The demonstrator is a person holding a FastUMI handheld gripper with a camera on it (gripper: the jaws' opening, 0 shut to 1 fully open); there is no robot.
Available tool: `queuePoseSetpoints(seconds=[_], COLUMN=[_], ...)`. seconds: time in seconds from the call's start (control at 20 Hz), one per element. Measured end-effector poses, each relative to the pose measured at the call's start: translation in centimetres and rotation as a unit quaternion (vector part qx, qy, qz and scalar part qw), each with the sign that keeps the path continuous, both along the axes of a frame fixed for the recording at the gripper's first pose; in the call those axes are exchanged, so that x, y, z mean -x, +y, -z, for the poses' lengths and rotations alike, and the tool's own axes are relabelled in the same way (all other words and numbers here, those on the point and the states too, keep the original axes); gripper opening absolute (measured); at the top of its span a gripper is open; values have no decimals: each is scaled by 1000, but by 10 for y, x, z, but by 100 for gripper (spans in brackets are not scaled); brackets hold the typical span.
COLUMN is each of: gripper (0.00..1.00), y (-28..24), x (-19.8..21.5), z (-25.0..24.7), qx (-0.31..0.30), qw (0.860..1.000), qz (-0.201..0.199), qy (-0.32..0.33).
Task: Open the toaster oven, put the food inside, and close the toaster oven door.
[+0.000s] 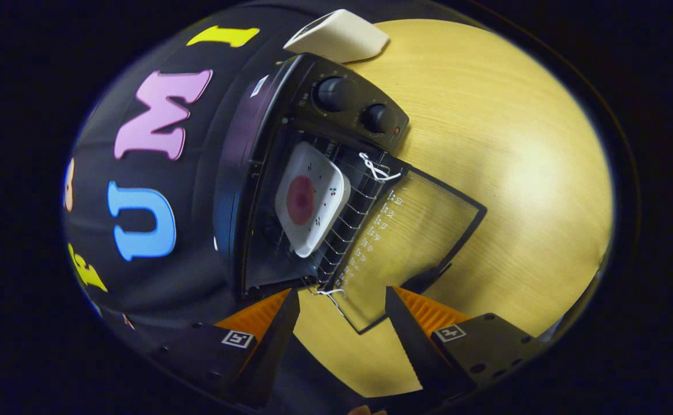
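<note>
— So, where is the toaster oven [290,173] from the tool?
— Just ahead of the fingers and a little beyond them, standing on the wooden table [515,173]. Its glass door [411,253] is dropped fully open and lies flat toward the gripper [342,302], its near corner reaching in between the two fingertips.
— And the food?
— Inside already. A white square plate [312,199] sits on the wire rack [350,222] in the cavity, with a round reddish slice of food [301,200] in its middle.
— Is the gripper holding anything?
— No. Its fingers stand spread apart, with nothing pressed between them.
— Anything else out there?
— Two dark knobs [336,94] on the oven's control panel, beyond the door. White string [375,167] is tied at the door's far hinge corner, more at the near one. Farther off, past the oven, a white boxy object [339,36] rests at the table's edge.
</note>
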State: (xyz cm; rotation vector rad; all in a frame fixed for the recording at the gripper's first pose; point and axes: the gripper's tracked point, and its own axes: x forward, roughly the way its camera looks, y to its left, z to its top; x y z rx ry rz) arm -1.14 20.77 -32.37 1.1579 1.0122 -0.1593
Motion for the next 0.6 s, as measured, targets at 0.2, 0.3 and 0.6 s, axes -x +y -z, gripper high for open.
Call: queuePoseSetpoints(seconds=[0.2, 0.3, 0.6], gripper=[97, 98, 99], y=[-7, -8, -2], x=[29, 41, 73], z=[4, 13, 51], qx=[82, 133, 261], qw=[992, 979, 920], qz=[-99, -152, -287], qy=[-14, -28, -50])
